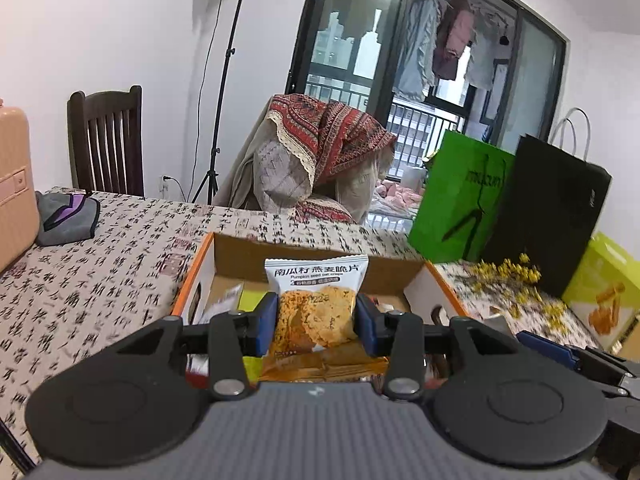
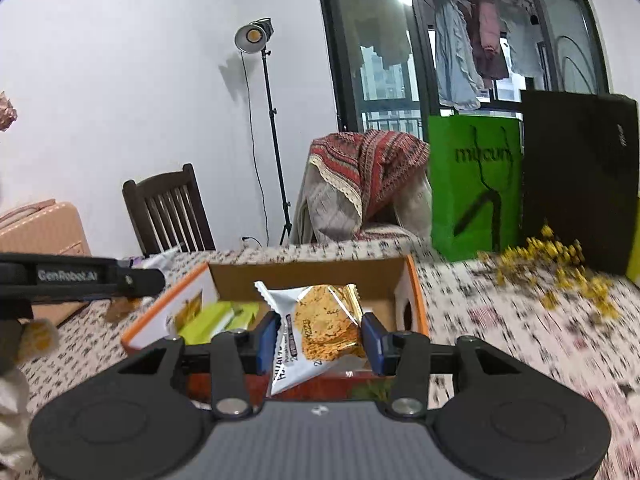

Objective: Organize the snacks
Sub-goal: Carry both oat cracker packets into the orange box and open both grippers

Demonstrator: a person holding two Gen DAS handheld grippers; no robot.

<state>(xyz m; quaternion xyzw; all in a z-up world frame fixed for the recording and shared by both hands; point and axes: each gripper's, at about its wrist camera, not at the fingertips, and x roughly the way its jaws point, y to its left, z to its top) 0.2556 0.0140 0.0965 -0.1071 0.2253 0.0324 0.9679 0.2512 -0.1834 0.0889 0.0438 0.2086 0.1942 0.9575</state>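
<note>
Sorting step: my left gripper (image 1: 316,318) and right gripper (image 2: 320,338) each clamp a crisp packet (image 1: 316,300) above the box (image 1: 320,250); next, I set them somewhere tidy.

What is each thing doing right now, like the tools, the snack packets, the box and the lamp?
Left tool: shut on a snack packet, held upright above the box.
Right tool: shut on another snack packet, tilted.
Left snack packet: sealed, gripped at both sides.
Right snack packet: sealed, crumpled at the top.
Box: open, packets inside.
Lamp: switched on.
Green bag: standing upright.
Black bag: standing upright.
</note>
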